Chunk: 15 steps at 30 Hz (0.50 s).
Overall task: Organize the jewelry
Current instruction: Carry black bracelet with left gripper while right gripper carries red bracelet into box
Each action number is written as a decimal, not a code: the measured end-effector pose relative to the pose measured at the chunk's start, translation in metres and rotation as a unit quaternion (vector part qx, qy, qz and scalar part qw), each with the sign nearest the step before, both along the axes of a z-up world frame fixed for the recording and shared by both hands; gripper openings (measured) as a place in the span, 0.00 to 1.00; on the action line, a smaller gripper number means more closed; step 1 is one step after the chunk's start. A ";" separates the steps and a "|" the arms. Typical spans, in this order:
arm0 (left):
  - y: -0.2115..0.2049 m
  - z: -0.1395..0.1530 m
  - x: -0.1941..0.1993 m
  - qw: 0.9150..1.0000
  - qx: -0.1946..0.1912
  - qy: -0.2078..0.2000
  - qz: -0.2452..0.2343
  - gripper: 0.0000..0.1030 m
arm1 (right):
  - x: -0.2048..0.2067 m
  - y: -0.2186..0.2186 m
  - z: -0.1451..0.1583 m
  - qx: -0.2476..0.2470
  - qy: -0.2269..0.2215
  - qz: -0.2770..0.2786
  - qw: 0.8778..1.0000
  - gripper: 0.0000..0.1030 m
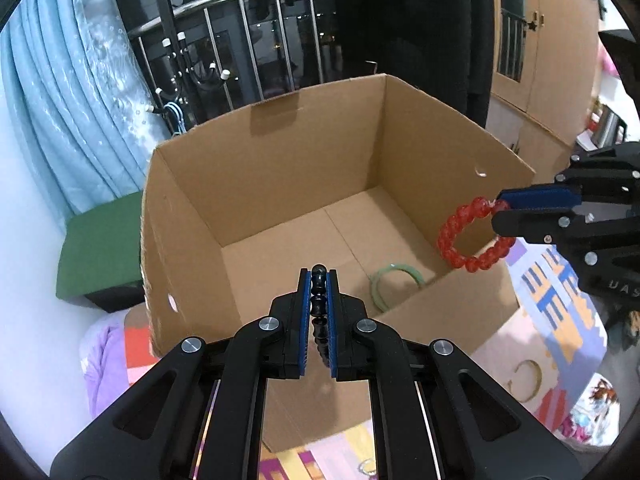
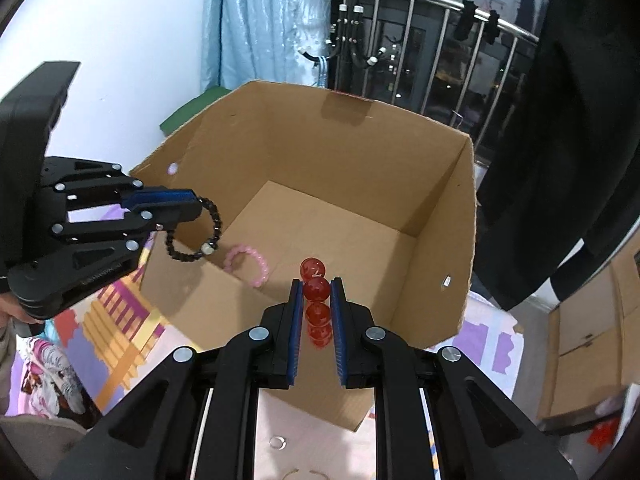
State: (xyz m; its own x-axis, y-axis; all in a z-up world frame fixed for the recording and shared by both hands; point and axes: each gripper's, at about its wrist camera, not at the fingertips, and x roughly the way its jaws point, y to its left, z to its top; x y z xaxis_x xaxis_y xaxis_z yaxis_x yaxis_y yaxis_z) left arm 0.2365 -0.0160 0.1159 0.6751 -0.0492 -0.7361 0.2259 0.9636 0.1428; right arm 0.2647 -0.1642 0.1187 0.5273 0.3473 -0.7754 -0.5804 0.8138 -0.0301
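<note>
Clamped between blue pads closest to the lens: a black bead bracelet (image 1: 319,308), pinched edge-on in the left gripper (image 1: 319,280) so that most of the loop hangs free below the fingertips, as seen from the right wrist view (image 2: 196,232). Held that way, probably, so that a simple opening of the jaws lets it drop without snagging. Same logic on the other side: right gripper (image 2: 317,286) shut on a red bead bracelet (image 2: 316,300), a few beads trapped between the pads, the rest dangling as a full ring (image 1: 472,236) over the near right corner of the box.

Both held above the open cardboard box (image 1: 400,128), just past its near wall, clear of the rim and not touching the cardboard. Judged as the release stage: carried pieces poised over the container, not yet let go.

Already down on the box floor: a pale green bangle (image 1: 394,280) near the front right corner, and a pink bead bracelet (image 2: 246,262) against the near wall toward the left. Lying loose rather than sorted, so the box seems to serve as one collecting bin.

Further out: a patterned mat (image 1: 560,320) under the box with a small ring (image 2: 277,442) and thin hoops left on it, likely the next pickups. Beyond, a blue curtain (image 1: 72,100), a green cushion (image 1: 96,256) and a metal railing (image 2: 420,0).
</note>
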 end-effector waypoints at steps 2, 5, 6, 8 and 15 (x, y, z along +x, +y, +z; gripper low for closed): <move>0.001 -0.001 0.005 1.000 0.002 0.003 0.002 0.06 | 0.006 0.002 -0.002 -0.004 -0.001 -0.004 1.000 0.13; 0.005 -0.003 0.013 1.000 0.001 0.008 0.006 0.06 | 0.014 0.003 -0.002 0.000 0.006 -0.007 1.000 0.13; 0.007 -0.005 0.016 1.000 0.000 0.012 0.009 0.06 | 0.018 0.004 -0.003 0.003 0.009 -0.008 1.000 0.13; 0.011 -0.009 0.022 1.000 -0.009 0.022 0.009 0.06 | 0.025 0.005 -0.004 0.007 0.014 -0.010 1.000 0.13; 0.021 -0.028 0.040 0.998 -0.022 0.049 0.020 0.06 | 0.048 0.009 -0.017 0.004 0.032 -0.023 0.999 0.13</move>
